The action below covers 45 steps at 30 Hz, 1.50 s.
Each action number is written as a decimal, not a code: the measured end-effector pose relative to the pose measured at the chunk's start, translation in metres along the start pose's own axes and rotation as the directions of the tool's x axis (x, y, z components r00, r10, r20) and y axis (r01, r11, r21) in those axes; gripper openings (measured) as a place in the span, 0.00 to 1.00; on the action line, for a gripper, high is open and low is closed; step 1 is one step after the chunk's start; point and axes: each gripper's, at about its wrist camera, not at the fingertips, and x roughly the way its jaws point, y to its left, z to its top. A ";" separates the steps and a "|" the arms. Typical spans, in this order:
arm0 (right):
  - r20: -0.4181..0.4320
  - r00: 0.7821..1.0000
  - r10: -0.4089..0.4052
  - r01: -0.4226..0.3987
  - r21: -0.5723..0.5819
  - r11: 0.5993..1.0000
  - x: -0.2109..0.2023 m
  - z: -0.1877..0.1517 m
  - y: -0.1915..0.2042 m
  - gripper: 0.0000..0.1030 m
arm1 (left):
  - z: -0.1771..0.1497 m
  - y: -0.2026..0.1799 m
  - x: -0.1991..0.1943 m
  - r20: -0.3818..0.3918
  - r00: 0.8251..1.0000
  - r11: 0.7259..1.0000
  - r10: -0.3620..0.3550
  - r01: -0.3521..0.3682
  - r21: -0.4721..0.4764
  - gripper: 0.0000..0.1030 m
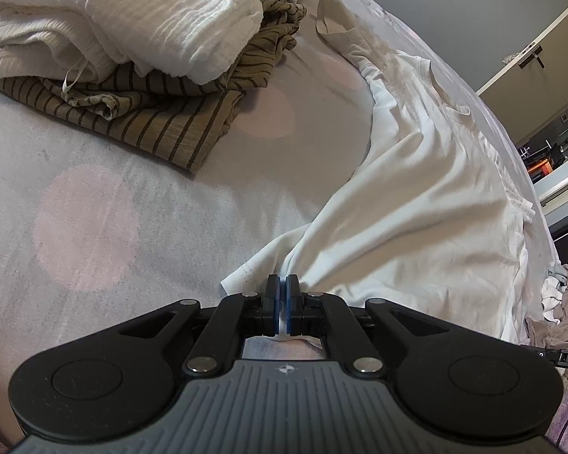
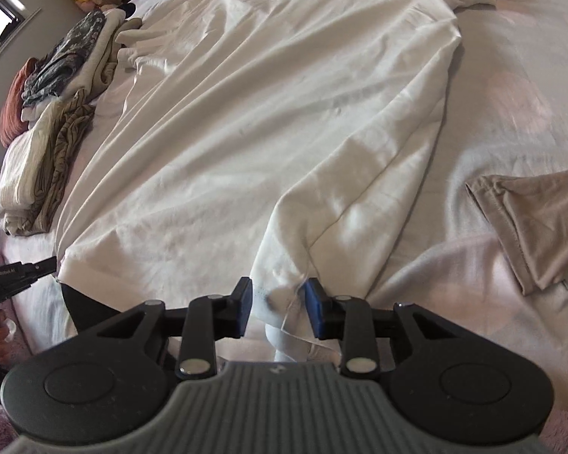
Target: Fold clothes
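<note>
The bed [image 2: 511,87] carries a white tee [image 2: 265,113] spread flat ahead of both claws, collar at the far end. A stack of folded clothes [image 1: 106,38] lies beyond the left claw [image 1: 283,287], which is clamped on the tee's hem corner. The right claw [image 2: 278,295] stands partly open around the other hem corner, its pads seemingly not pressing the cloth.

Tee [image 2: 269,121]: thin white knit cloth, matt, creased. Bed [image 1: 94,196] cover: matt woven cloth, slightly rough, faded pink dots. Striped top [image 1: 163,117]: soft brown jersey, rumpled. White stack [image 1: 125,11]: crinkled gauze-like cloth, rough texture. Tan garment [image 2: 541,223]: smooth matt cloth, stitched hem. Left tool [image 1: 283,289]: matt black plastic arms, shiny metal pivot pins, blue rubbery pads, ribbed grey housing. Right tool [image 2: 278,299] same build.
</note>
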 end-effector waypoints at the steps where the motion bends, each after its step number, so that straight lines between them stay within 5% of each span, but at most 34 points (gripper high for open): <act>1: 0.005 1.000 -0.007 0.008 -0.024 1.000 0.001 0.000 0.006 0.34 | 0.000 0.000 0.000 0.000 1.000 1.000 0.000 0.000 0.000 0.00; 7: 0.100 0.978 0.182 -0.183 0.006 0.983 -0.014 0.000 0.013 0.34 | 0.000 0.003 -0.001 0.001 1.000 1.000 -0.003 0.003 -0.011 0.00; 12: 0.123 0.992 0.026 -0.035 0.078 0.996 -0.027 0.012 0.004 0.35 | 0.000 0.003 0.000 0.000 1.000 1.000 -0.006 0.006 -0.013 0.00; 18: -0.008 0.999 0.044 -0.042 0.182 0.982 -0.010 0.013 -0.010 0.37 | 0.002 0.005 0.000 -0.001 1.000 1.000 -0.009 0.009 -0.014 0.00; 25: -0.104 0.994 -0.033 0.059 0.258 0.964 0.029 0.014 -0.011 0.35 | 0.002 0.008 -0.001 0.001 1.000 1.000 -0.015 0.015 -0.022 0.00; 29: -0.091 0.995 -0.035 0.058 0.264 0.963 0.025 0.009 -0.014 0.09 | 0.003 0.009 0.000 -0.001 1.000 0.999 -0.016 0.016 -0.029 0.00; 39: -0.005 1.000 0.006 -0.004 0.288 0.958 -0.034 0.000 -0.023 0.07 | 0.005 0.006 -0.007 0.023 0.998 0.998 -0.062 0.062 -0.032 0.00; 45: 0.042 0.996 -0.073 0.056 0.316 0.947 -0.082 -0.001 -0.053 0.02 | 0.009 0.002 -0.014 0.044 0.997 0.998 -0.056 0.057 -0.013 0.00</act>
